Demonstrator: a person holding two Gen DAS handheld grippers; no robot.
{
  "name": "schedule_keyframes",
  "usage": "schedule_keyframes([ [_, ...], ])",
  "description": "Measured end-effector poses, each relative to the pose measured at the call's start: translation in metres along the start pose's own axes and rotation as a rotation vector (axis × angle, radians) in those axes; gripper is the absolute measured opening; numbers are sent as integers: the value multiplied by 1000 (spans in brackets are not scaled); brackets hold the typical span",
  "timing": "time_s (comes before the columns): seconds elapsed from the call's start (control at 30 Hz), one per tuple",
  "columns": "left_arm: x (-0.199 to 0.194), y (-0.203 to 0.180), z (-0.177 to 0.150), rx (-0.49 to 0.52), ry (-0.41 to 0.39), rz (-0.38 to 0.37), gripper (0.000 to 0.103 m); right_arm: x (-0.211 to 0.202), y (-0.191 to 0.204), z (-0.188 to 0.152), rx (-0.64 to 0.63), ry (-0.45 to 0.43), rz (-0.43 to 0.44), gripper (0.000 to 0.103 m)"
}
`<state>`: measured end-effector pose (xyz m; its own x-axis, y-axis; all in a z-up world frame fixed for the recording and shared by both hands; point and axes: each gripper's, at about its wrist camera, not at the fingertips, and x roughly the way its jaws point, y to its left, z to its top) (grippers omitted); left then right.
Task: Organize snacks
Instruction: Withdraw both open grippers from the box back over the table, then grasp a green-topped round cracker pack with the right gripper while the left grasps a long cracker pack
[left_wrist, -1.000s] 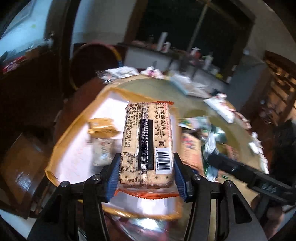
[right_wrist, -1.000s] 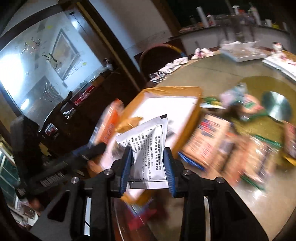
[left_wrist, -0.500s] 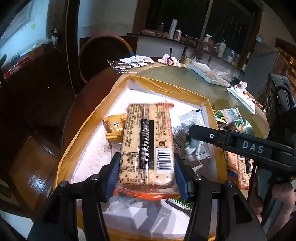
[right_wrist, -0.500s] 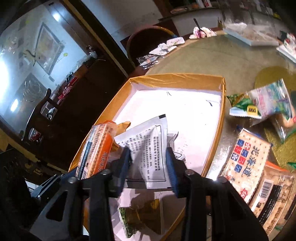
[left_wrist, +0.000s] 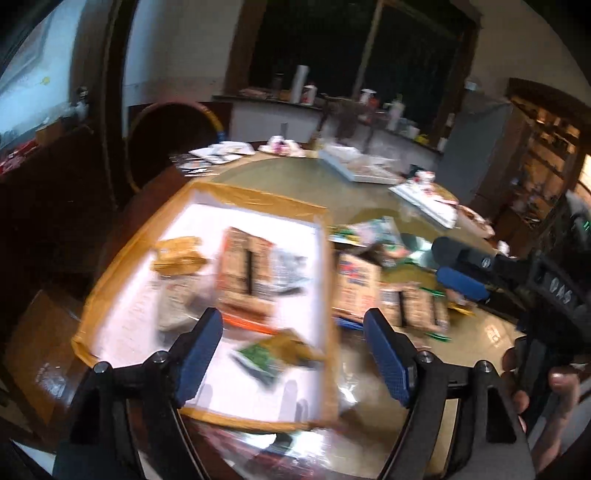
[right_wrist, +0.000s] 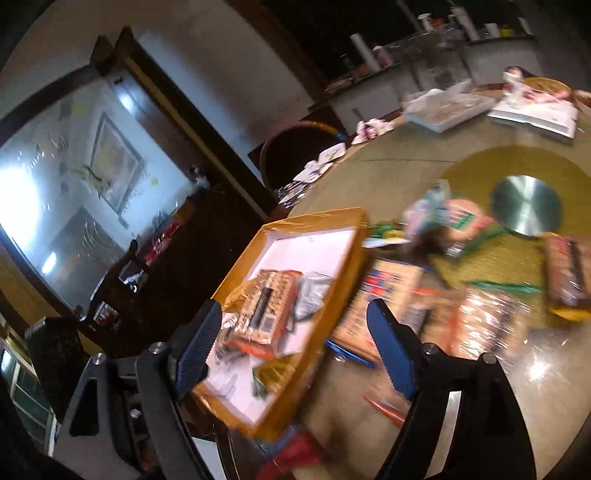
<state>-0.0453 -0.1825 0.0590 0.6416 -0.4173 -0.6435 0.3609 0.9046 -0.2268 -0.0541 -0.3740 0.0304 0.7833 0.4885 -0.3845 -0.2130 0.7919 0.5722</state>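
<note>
both tools empty and spread wide. left tool (left_wrist: 293, 354) has just been opening, nothing between its jaws; the cracker pack (left_wrist: 245, 273) lies flat in the box (left_wrist: 258, 197), near the box's middle. right tool (right_wrist: 295, 347) has just been opening too, jaws bare; the grey sachet (right_wrist: 310, 295) rests in the box just beside the cracker pack, on the side nearer the loose pile. also in the box: a yellow packet (left_wrist: 179, 254) toward its far left corner, a green packet (left_wrist: 258, 360) near its front wall. box sits at the desk (right_wrist: 406, 155) edge. outside the box's right wall, on the desk, a red and blue pack (right_wrist: 384, 299), clear-wrapped cracker packs (right_wrist: 487, 321), more beyond; frames blurred, details soft. judgement: the drop looks done, next pick comes from that pile. to do it well: lift each tool clear of the box wall first so nothing drags, take the pack nearest the box, pinch across its narrow side, keep the two tools from crossing, set it in bare box floor rather than stacking.
</note>
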Motion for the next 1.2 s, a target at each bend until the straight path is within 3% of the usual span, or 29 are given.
schedule_keyframes([
  [0.27, 4, -64, -10, 107, 49, -57, 79, -77, -73, -26, 63, -20, -55, 81],
  [0.53, 37, -98, -27, 159, 156, -41, 79, -95, -118, -39, 119, -1, -84, 81],
  [0.8, 52, -99, -23, 152, 174, -6, 79, -78, -132, -27, 90, 68, -123, 81],
  [0.97, 60, -101, -16, 170, 167, -2, 79, -49, -140, -13, 128, 123, -92, 81],
  [1.2, 51, -95, -16, 184, 137, 0, 79, 4, -126, -4, 131, 206, -217, 81],
])
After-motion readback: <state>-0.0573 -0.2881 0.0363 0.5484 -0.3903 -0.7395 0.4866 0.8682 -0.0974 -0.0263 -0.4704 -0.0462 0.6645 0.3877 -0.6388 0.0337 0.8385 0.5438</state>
